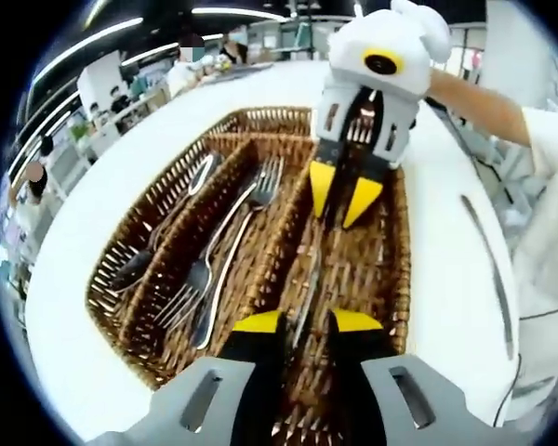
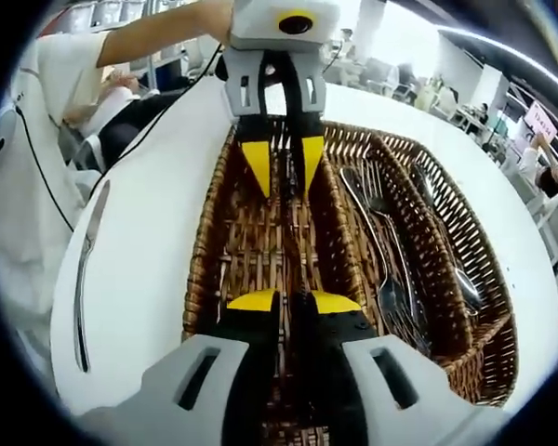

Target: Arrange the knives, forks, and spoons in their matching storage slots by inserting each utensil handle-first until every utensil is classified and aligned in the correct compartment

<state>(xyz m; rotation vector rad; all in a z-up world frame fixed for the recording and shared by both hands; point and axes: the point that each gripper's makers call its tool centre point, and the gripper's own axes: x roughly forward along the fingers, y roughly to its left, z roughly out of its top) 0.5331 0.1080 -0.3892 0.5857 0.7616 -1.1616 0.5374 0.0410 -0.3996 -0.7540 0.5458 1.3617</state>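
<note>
Three compartments: wicker tray (image 1: pixel 391 279) on the white tabletop (image 1: pixel 121 214), slots running lengthwise side by side.
Knife in hand: one knife (image 1: pixel 309 279) lies along the end slot, its long axis in line with the slot; both tongs sit on it from opposite ends.
Left tongs (image 1: pixel 305 321): jaws close together, pinching the near end of the knife as seen in the left gripper view.
Right tongs (image 2: pixel 286 302): jaws close together about the same knife, opposite end; seen from the left gripper view at (image 1: pixel 344 200).
Nearer hand: neither clearly; each holds its own end, so the coming move turns on lowering both ends level along the slot.
Forks: about three in the middle slot (image 1: pixel 260 186); overlap makes the count unsure.
Spoons: about two in the far-side slot (image 1: pixel 200 172); count unsure.
Loose knife: one knife on tabletop (image 2: pixel 86 269), beside the tray, parallel to it.
Remaining, as judged: that one loose knife.
</note>
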